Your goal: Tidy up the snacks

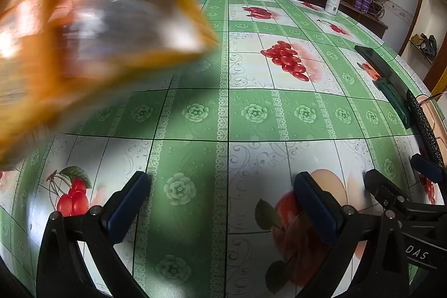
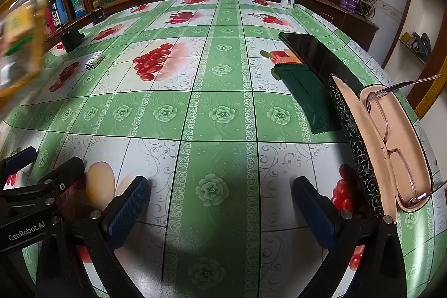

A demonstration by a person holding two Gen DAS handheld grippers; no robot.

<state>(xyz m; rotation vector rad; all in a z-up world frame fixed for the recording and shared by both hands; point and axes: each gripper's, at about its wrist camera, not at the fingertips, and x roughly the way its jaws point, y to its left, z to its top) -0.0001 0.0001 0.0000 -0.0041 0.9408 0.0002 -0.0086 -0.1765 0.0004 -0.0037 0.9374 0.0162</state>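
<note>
Both claws hover low over the near edge of the bench, the left claw and the right claw each with fingers apart and nothing between them. A blurred orange snack bag hangs in the air over the bench's left side, held by neither claw. A dark green snack packet lies flat toward the right edge, just beside an open glasses case.

Picking up the flat packet cleanly likely calls for a low approach along its length, clear of the case. Only the right view shows the spectacles in the case and a small patterned box toward the far left; the left view alone shows the bag's clear window.
</note>
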